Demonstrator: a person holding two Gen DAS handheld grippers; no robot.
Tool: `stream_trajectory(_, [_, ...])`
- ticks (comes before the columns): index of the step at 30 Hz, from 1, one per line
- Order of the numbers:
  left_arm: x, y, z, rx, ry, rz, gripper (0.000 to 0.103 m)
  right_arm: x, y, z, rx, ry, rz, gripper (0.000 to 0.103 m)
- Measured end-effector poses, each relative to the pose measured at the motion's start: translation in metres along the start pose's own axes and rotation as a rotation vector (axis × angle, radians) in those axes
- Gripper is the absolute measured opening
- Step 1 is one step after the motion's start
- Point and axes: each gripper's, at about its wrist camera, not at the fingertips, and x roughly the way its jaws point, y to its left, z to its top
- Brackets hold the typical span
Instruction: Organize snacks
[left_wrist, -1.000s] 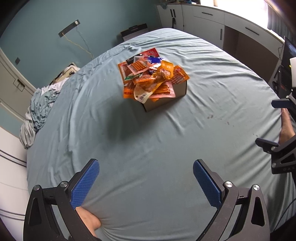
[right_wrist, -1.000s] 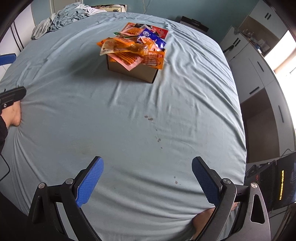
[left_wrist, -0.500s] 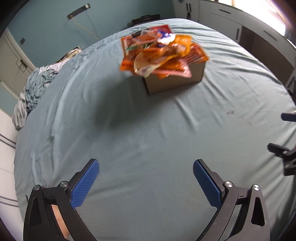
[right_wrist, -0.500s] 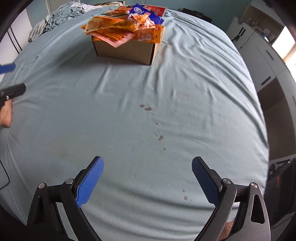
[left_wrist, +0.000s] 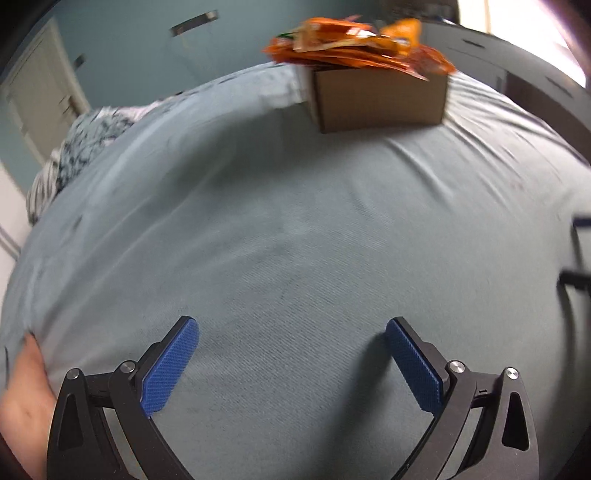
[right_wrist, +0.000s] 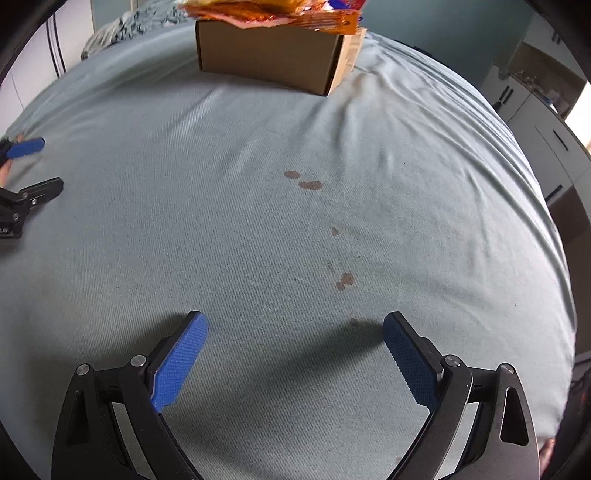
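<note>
A brown cardboard box (left_wrist: 380, 99) (right_wrist: 269, 55) stands at the far side of the bed, heaped with several orange snack packets (left_wrist: 354, 44) (right_wrist: 273, 11) that overhang its rim. My left gripper (left_wrist: 291, 328) hovers low over the sheet, open and empty, well short of the box. Just as low, my right gripper (right_wrist: 295, 325) is open with nothing between its fingers. The left gripper also shows at the left edge of the right wrist view (right_wrist: 33, 166).
The pale blue bed sheet (right_wrist: 258, 229) carries a few small brown stains (right_wrist: 306, 182). Crumpled bedding (left_wrist: 85, 144) lies at the far left. White cabinets (right_wrist: 543, 122) stand to the right of the bed. A hand (left_wrist: 22, 398) shows at the lower left.
Both grippers have dropped lower and moved forward toward the box, which now looks larger and is seen from the side. Both stay open.
</note>
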Motion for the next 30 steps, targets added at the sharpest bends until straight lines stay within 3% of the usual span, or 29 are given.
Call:
stream_trajectory(3, [0.009,0.013,-0.002,-0.097,0.020,-0.076,0.103,-0.002,-0.003,-0.011,0.009,-0.030,0.014,0.098])
stream_trajectory(7, [0.004,0.010,-0.010,-0.014,-0.002,-0.090,0.103,-0.004,-0.011,-0.028,-0.017,-0.087,0.046,0.103])
stream_trajectory(10, [0.000,0.015,-0.019,-0.005,0.001,-0.118,0.103,-0.013,-0.014,-0.041,-0.033,-0.160,0.070,0.103])
stream_trajectory(16, [-0.004,0.018,-0.028,0.013,-0.005,-0.138,0.103,-0.020,-0.013,-0.052,-0.042,-0.134,0.081,0.103])
stream_trajectory(22, [-0.008,0.027,-0.036,0.050,-0.024,-0.203,0.103,-0.034,-0.008,-0.062,-0.061,-0.177,0.060,0.103])
stream_trajectory(30, [-0.009,0.023,-0.038,0.073,-0.028,-0.172,0.103,-0.030,-0.008,-0.055,-0.053,-0.176,0.059,0.103])
